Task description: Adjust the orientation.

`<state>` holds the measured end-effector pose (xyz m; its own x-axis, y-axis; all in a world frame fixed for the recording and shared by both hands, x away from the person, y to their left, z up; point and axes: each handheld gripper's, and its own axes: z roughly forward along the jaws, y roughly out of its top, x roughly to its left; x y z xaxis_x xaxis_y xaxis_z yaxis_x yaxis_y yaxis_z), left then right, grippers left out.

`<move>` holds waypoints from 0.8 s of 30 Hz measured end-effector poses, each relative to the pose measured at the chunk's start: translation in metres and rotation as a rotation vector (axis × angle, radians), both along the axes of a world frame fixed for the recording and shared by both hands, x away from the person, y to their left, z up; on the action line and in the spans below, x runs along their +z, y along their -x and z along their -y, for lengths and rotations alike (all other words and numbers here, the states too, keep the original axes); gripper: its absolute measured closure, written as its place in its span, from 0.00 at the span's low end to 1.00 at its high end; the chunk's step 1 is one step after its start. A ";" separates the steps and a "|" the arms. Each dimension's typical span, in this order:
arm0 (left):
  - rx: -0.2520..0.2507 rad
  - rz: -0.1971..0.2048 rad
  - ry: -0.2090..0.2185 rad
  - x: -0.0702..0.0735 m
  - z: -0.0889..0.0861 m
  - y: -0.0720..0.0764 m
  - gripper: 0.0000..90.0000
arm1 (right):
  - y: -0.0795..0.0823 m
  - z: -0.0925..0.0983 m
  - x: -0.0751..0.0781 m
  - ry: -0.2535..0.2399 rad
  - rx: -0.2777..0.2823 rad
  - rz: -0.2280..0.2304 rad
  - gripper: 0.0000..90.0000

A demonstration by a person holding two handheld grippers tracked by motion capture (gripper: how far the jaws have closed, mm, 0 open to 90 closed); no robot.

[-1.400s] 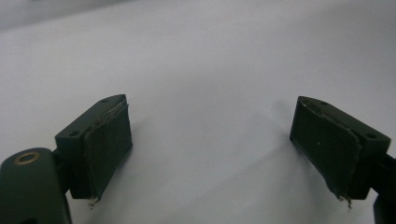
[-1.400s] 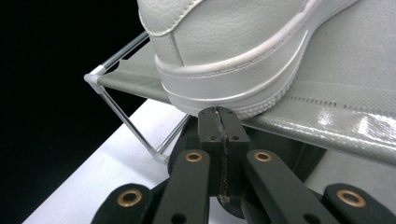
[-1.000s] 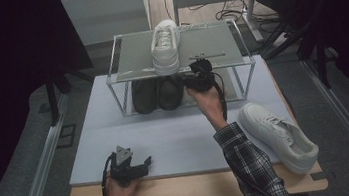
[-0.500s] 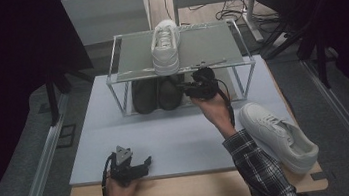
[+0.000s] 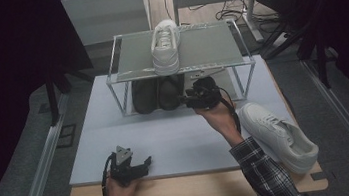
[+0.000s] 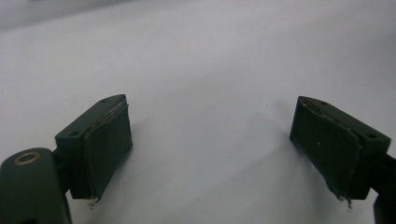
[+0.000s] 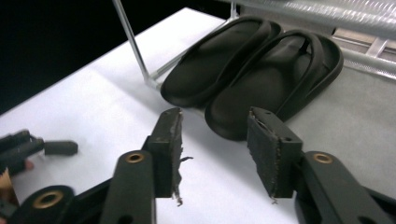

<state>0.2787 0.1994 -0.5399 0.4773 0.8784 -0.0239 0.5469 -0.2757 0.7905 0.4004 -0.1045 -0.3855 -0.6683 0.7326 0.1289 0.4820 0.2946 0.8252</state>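
Observation:
Two black slippers (image 5: 157, 94) (image 7: 261, 79) lie side by side under a clear shoe rack (image 5: 216, 47). My right gripper (image 5: 186, 99) (image 7: 215, 120) hovers just in front of the right slipper's near end. Its jaws have just been opening and stand apart with nothing between them. One white sneaker (image 5: 165, 46) stands on the rack's top shelf, and another white sneaker (image 5: 277, 133) lies on the table at the right. My left gripper (image 5: 143, 164) (image 6: 210, 135) rests low near the front edge, open, with bare white table between its pads.
The white mat (image 5: 167, 134) covers the table, with a wooden edge (image 5: 199, 193) at the front. The rack's thin metal legs (image 7: 133, 44) stand beside the slippers. My left gripper also appears far off (image 7: 32, 147) in the right gripper view. Cables and furniture lie behind the rack.
My right gripper has dropped from the rack's upper front edge to the slippers' level and shifted slightly left, and its jaws have spread. The left gripper has stayed put.

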 end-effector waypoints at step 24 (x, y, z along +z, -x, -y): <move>0.000 -0.001 0.000 0.000 0.000 0.000 0.13 | 0.023 0.020 -0.022 0.090 0.000 -0.015 0.47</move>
<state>0.2787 0.1994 -0.5399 0.4776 0.8782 -0.0243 0.5473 -0.2758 0.7902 0.3776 -0.1245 -0.4072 -0.6671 0.7414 0.0726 0.4942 0.3675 0.7879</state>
